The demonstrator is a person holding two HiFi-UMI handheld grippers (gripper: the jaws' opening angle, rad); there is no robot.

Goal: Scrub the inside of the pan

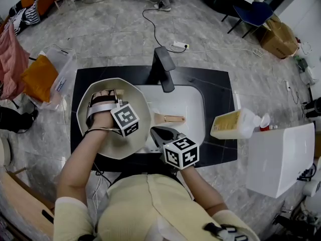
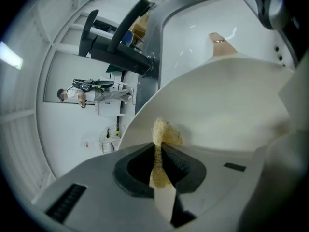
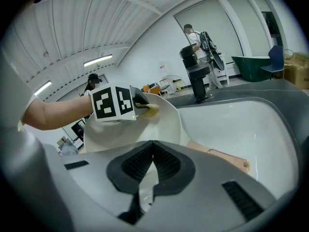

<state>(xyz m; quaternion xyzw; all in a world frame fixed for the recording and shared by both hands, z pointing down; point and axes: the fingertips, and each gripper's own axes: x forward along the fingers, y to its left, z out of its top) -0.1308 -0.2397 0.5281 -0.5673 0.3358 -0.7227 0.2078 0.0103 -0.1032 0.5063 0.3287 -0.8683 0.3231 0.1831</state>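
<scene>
Fingers (image 2: 181, 164) of the left gripper (image 2: 158, 150) are pinched on a yellow scrub pad (image 2: 166, 133), whose tip lies against the inner wall of the cream pan (image 2: 231, 95). The pan stands tilted over the left edge of the white sink (image 1: 189, 100) in a black counter (image 1: 220, 87), its handle (image 1: 170, 118) lying across the basin. The right gripper (image 3: 152, 151) has its 2 fingers closed on the pan's rim, just beside that handle.
</scene>
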